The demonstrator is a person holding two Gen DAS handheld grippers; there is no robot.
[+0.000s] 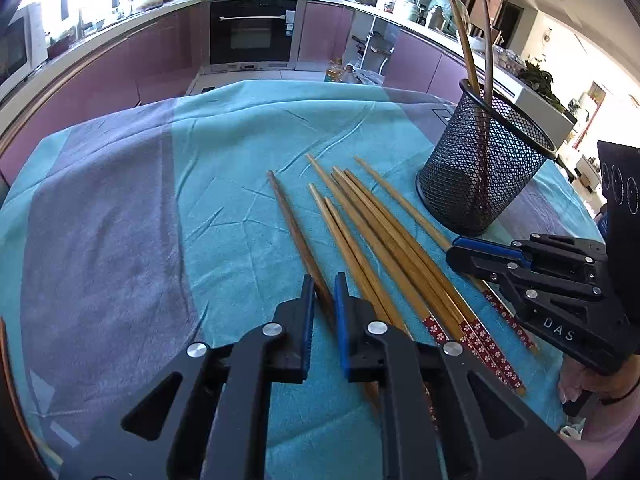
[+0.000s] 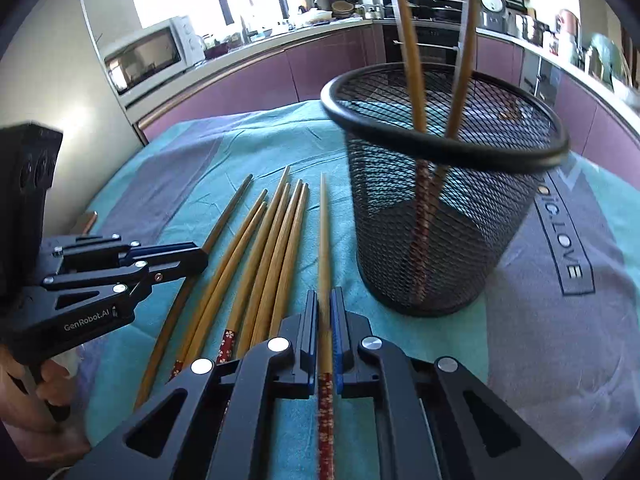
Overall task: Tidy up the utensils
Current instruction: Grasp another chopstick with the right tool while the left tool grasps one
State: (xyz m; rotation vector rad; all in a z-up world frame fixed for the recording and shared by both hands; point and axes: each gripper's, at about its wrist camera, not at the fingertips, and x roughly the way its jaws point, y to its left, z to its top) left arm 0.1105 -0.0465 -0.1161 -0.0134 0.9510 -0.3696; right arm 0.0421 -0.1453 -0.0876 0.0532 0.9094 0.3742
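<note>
Kitchen counters are curving behind me, and I am working over a teal cloth [image 1: 224,140]. Between my right gripper's [image 2: 325,300] jaws I am pinching one chopstick [image 2: 324,232], its patterned end running back under the fingers and its tip pointing ahead past the jaws. My left gripper [image 1: 324,286] is clamping the dark chopstick [image 1: 294,228], which is still lying flat, tip ahead of the jaws. Between the two grippers the loose chopsticks [image 1: 376,240] are lying in a fan. Ahead and right of both jaws the mesh cup [image 2: 444,200] is holding two sticks already. I am judging this as the pick-up step; next I need to lift, tip each stick upright and drop it over the rim.
</note>
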